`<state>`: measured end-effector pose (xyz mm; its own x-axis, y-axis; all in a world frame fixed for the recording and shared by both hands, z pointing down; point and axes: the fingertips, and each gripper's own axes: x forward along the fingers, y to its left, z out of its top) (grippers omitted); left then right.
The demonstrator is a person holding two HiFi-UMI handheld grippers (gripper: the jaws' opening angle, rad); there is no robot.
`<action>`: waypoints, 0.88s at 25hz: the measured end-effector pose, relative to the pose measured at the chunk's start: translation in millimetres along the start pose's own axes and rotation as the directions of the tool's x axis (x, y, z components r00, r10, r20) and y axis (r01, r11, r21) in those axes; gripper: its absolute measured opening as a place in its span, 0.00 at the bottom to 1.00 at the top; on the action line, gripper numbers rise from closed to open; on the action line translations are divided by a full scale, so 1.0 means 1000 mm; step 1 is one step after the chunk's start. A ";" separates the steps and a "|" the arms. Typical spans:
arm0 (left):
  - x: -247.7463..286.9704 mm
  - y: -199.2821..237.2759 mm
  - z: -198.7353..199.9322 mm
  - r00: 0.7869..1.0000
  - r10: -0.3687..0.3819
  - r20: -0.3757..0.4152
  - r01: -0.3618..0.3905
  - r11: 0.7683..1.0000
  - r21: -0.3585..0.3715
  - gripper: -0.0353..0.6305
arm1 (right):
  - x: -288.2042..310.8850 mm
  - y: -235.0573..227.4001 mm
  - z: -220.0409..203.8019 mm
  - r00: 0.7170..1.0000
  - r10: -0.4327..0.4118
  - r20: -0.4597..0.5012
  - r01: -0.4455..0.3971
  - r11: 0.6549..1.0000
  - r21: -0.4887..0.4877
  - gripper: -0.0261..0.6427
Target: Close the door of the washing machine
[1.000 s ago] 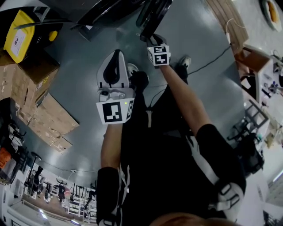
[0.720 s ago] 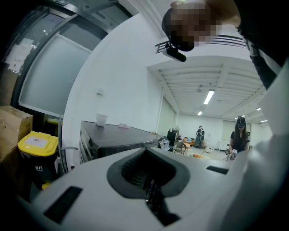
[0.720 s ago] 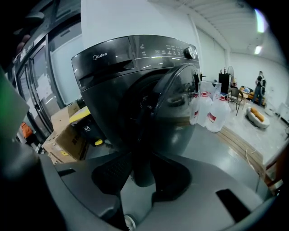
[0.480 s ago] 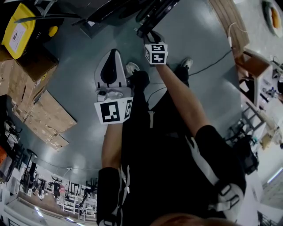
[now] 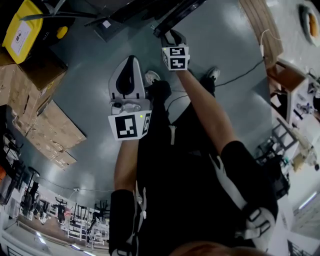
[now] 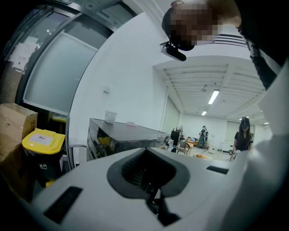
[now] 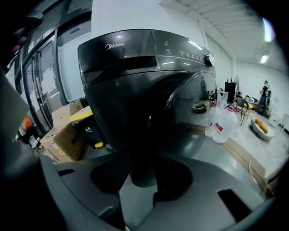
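Observation:
The dark grey washing machine (image 7: 135, 76) fills the right gripper view, its round glass door (image 7: 183, 110) lying close against the front. From the head view, the door (image 5: 175, 15) is a dark bar at the top edge. My right gripper (image 5: 171, 36) (image 7: 142, 173) points down at it, tips just short of the door. Its jaws have just been opening; bare floor shows in the gap and nothing is gripped. My left gripper (image 5: 129, 67) (image 6: 151, 180) hangs lower over the floor, away from the machine, its halves together on nothing.
A yellow-lidded bin (image 5: 22, 30) and cardboard boxes (image 5: 50, 125) stand left of the machine. White jugs (image 7: 221, 124) sit on a wooden platform (image 5: 257, 25) at the right. A cable (image 5: 240, 67) trails across the grey floor. People stand far off in the hall.
My right gripper has moved up the picture towards the machine, and the door's dark edge has swung flatter against it. The left gripper has shifted only slightly.

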<state>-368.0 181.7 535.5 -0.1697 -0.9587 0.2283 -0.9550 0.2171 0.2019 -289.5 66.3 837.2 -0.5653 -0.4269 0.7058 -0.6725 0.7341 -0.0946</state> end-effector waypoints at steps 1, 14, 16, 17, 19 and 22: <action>0.000 0.003 0.000 1.000 0.001 -0.001 -0.001 1.000 -0.002 0.06 | 0.003 0.004 0.003 1.000 0.009 -0.002 -0.009 1.000 -0.015 0.25; -0.006 0.008 -0.003 0.999 0.045 -0.016 -0.045 0.999 -0.013 0.06 | 0.030 0.036 0.034 0.997 0.080 -0.020 -0.083 0.969 -0.232 0.25; -0.008 0.007 -0.002 0.998 0.053 -0.012 -0.054 0.998 -0.012 0.06 | 0.033 0.036 0.037 0.996 0.088 -0.028 -0.092 0.964 -0.248 0.25; -0.011 0.006 -0.004 0.998 0.053 -0.014 -0.053 0.999 -0.003 0.06 | 0.034 0.036 0.039 0.996 0.088 -0.034 -0.093 0.962 -0.256 0.25; -0.015 0.004 -0.004 0.998 0.066 -0.014 -0.066 0.998 -0.008 0.06 | 0.036 0.037 0.040 0.995 0.092 -0.037 -0.099 0.959 -0.267 0.25; -0.021 0.001 -0.003 0.995 0.100 -0.011 -0.100 0.995 -0.027 0.06 | 0.038 0.037 0.039 0.994 0.103 -0.040 -0.110 0.953 -0.282 0.24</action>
<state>-364.2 202.8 533.8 -0.2618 -0.9301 0.2574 -0.9261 0.3172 0.2041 -354.4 56.6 833.4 -0.6119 -0.3275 0.7199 -0.4440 0.8955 0.0300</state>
